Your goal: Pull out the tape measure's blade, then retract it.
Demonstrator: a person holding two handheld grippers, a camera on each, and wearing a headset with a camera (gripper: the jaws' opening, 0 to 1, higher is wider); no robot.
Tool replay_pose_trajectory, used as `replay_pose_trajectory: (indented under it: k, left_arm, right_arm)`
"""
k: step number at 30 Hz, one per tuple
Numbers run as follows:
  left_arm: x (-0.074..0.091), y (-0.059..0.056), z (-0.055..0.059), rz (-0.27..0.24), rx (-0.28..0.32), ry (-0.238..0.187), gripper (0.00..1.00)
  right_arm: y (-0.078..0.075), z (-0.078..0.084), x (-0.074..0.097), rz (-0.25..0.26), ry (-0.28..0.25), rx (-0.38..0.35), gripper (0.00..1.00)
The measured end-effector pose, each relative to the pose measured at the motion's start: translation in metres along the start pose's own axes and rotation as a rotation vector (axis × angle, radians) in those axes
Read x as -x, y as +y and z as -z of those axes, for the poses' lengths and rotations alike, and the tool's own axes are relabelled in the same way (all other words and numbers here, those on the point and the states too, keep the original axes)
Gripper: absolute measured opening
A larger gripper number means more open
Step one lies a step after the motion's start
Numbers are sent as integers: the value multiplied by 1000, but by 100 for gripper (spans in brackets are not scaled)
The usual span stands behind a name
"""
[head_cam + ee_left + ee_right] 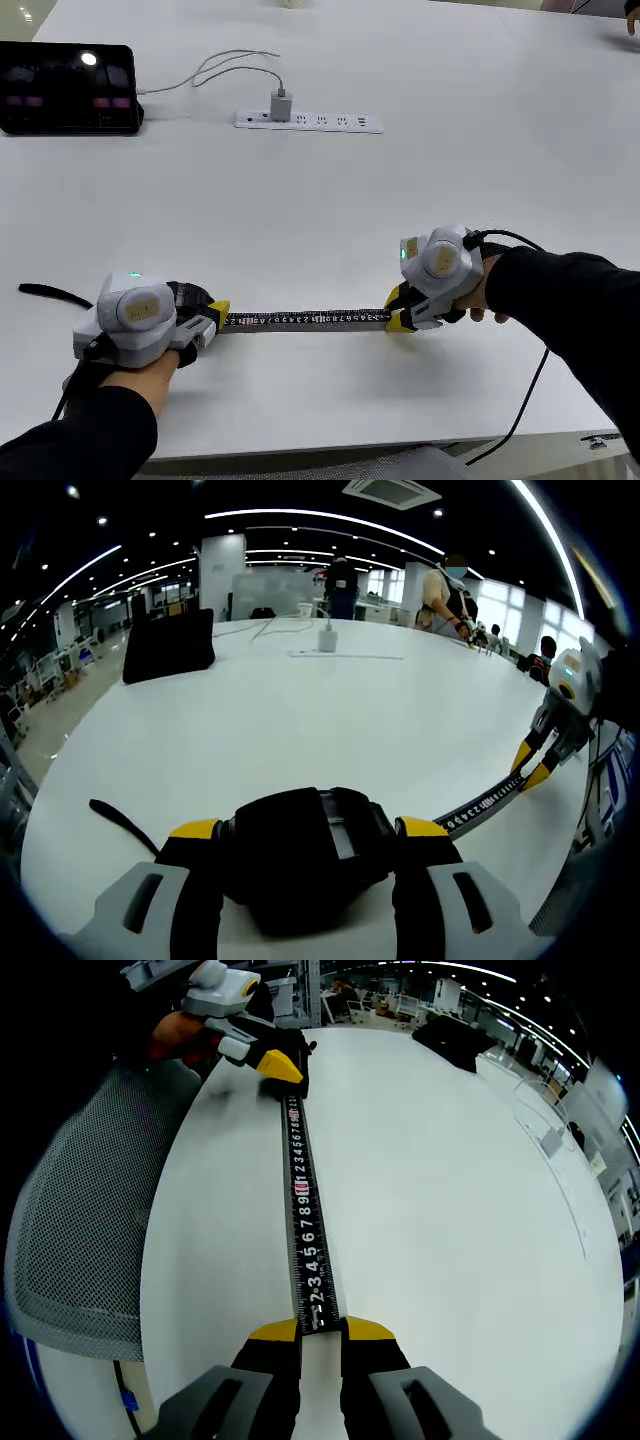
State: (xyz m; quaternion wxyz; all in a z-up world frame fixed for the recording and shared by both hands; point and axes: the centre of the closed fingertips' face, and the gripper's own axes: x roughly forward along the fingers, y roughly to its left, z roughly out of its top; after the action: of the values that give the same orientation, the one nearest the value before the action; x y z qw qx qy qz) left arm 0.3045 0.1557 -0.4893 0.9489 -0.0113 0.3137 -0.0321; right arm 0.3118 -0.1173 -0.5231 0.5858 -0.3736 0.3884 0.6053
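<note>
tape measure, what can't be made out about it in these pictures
Blade tip and hook: right gripper view, hidden between the fingers of the right gripper.
Blade numerals: head view, too small to read.
Tape measure case markings and any lock: left gripper view, all dark; head view, covered by the left gripper.

Matt black plastic tape measure case (pixel 300 855), dark matt blade (pixel 304 1230) (printed), smooth white tabletop (pixel 400 200)
</note>
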Motion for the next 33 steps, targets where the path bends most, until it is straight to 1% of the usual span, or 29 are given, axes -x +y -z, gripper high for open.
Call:
replay_pose_trajectory:
  k: [3,15,19,21,26,29,30,33]
  left_arm:
    - [0,0,1,-3,-4,10,64]
    - [-2,0,1,6,2,17,64]
    - [-2,0,1,8,3,20,64]
    - [-2,0,1,9,3,21,64]
    - [-2,1,1,11,3,22,64]
    - [-2,1,1,11,3,22,64]
    - [-2,1,1,11,3,22,64]
    - [-2,2,1,12,5,25,64]
  right_arm:
    - [0,0,0,0,1,-5,11]
    - [0,-1,-2,4,15,-6,11]
    - [0,-1,-3,2,14,8,10]
    - [0,-2,-3,1,17,25,10]
    - [0,-3,-4,-2,24,34,11]
    - [0,-4,-4,-5,30,54,11]
    - [0,-5,-4,-3,33,41,11]
    - [1,-6,-4,0,30,39,11]
